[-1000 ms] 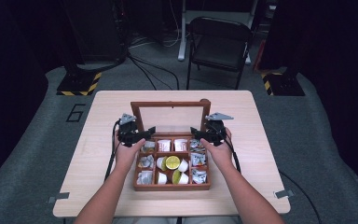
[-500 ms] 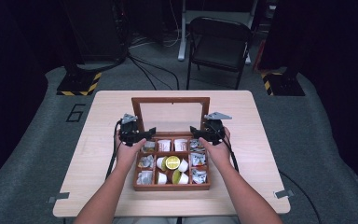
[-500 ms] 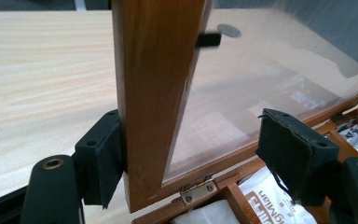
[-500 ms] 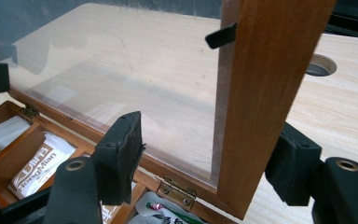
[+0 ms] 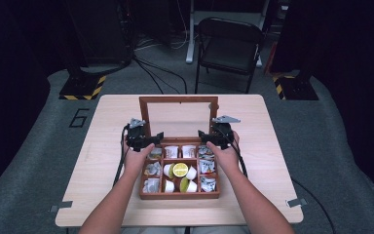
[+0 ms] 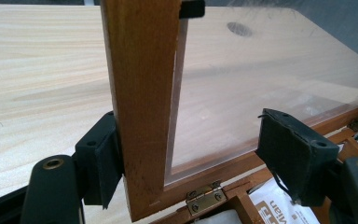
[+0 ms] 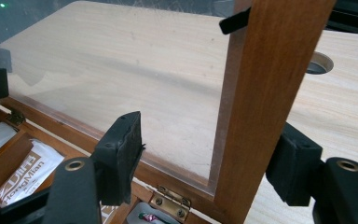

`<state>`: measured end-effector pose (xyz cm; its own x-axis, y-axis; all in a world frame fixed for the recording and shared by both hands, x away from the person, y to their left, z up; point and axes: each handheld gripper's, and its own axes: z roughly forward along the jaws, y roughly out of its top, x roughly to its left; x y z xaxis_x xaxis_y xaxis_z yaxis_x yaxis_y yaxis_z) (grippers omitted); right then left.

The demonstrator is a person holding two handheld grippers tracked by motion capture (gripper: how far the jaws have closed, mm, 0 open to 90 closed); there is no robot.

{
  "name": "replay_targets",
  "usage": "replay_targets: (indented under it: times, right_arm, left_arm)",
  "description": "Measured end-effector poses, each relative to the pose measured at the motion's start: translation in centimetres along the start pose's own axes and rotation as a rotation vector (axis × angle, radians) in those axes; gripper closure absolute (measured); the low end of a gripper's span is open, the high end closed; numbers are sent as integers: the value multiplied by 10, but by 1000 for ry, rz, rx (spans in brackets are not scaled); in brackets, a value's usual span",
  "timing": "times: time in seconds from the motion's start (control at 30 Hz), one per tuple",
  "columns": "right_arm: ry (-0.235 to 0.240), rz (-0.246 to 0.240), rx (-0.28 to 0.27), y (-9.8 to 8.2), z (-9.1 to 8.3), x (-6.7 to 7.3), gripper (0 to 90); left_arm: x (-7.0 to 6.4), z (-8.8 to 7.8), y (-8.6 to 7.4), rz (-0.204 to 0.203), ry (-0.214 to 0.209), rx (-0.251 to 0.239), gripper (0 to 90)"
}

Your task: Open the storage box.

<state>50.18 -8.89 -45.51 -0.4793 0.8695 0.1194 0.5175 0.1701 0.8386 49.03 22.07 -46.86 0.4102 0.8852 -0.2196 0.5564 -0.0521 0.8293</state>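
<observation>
1. High view: the wooden box (image 5: 179, 168) sits mid-tabletop (image 5: 102, 161), its glass lid (image 5: 179, 117) standing upright at the back edge. The left claw (image 5: 148, 140) and right claw (image 5: 207, 136) flank the lid's 2 bottom corners. To move the lid well, I judge both sides should travel evenly, without twisting the hinges.
2. Left gripper view: the left claw (image 6: 191, 154) is wide. One pad touches the outer face of the lid's side rail (image 6: 142, 102); the other pad stands well apart, over the glass. A brass hinge (image 6: 205, 196) sits just below.
3. Right gripper view: the right claw (image 7: 205, 161) is also wide, straddling the other side rail (image 7: 270, 98), with neither pad clearly pressing it.
</observation>
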Motion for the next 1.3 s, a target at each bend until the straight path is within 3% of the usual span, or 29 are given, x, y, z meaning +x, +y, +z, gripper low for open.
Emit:
replay_targets:
  times: [0.43, 0.7, 1.3]
  right_arm:
    - [8, 20, 18, 3, 7, -4, 339]
    - [6, -2, 26, 3, 13, -7, 338]
    - [41, 73, 87, 9, 23, -16, 337]
  left_arm:
    - [3, 5, 1, -60, -2, -8, 267]
    - [5, 11, 3, -51, 24, 21, 299]
    - [10, 18, 6, -87, 12, 53, 305]
